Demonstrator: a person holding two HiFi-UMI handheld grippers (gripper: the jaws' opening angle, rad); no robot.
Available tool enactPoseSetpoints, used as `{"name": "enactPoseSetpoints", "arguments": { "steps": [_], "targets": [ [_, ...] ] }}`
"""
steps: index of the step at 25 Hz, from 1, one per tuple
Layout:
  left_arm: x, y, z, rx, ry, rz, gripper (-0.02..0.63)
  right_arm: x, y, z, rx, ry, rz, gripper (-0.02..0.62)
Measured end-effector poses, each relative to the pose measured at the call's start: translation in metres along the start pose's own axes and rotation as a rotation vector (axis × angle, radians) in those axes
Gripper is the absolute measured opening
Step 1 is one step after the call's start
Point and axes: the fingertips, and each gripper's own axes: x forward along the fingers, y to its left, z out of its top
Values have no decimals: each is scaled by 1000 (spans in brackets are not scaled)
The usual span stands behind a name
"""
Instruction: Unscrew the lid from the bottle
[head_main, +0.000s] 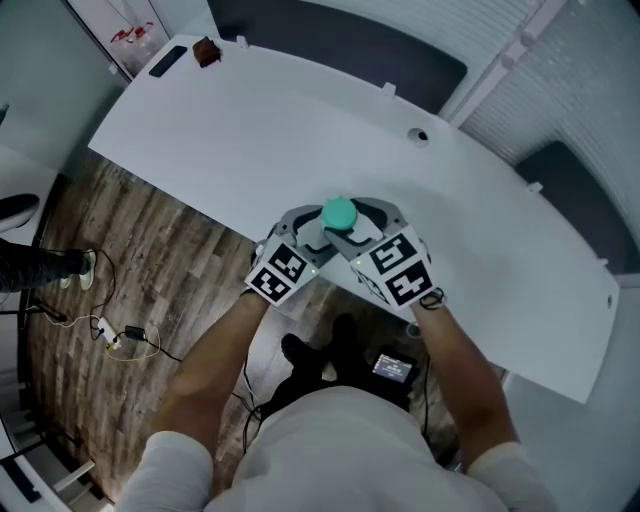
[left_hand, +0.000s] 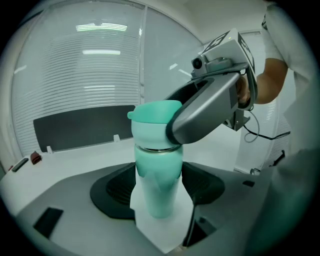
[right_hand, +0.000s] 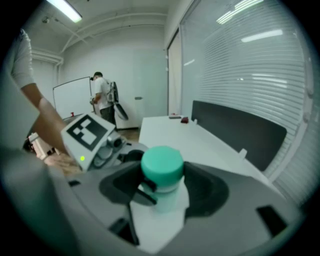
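Left gripper view: left gripper (left_hand: 157, 194) clamped round the bottle (left_hand: 156, 165), up by the table (head_main: 300, 120) edge
right gripper (right_hand: 162, 187): pinched on the lid (right_hand: 161, 161)
risk: bottle probably just spins along if that lower grip slips

Mint bottle (left_hand: 159, 190) upright at white table (head_main: 300, 130) near edge; teal lid (right_hand: 161, 162) on.

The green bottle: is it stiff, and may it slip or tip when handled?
The bottle looks rigid, probably hard plastic or metal. Its smooth round body may turn inside the left hand-held gripper. Tall and narrow, it could tip if pushed near the lid.
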Motion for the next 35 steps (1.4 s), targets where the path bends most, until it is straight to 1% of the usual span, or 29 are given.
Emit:
{"name": "enactPoseSetpoints", "arguments": {
  "steps": [5, 8, 10, 12, 15, 20, 23, 27, 35],
  "targets": [
    [-1, 3, 0, -69, -34, 186, 298, 0, 0, 2, 68, -14, -78, 281],
    [3, 5, -2, -113, -40, 252, 301, -1, -1, 2, 87, -27, -127, 281],
    [4, 7, -1, -137, -47, 272, 304, 0, -1, 2, 83, -34, -153, 281],
    [4, 7, 0, -146, -50, 262, 304, 0, 0, 2, 68, -38, -159, 281],
    [3, 6, -1, -133, -43, 212, 304, 0, 1, 2, 41, -33, -139, 281],
    [2, 3, -1, -102, -30, 134, 302, -1, 2, 2, -23, -23, -62, 281],
    [2, 2, -2, -85, -24, 100, 301, -2, 3, 1, -52, -18, -19, 281],
    [2, 2, -3, -82, -21, 87, 301, -1, 3, 1, -49, -25, -21, 281],
    [2, 2, -3, -92, -17, 89, 301, -2, 3, 1, -45, -33, -38, 281]
  ]
}}
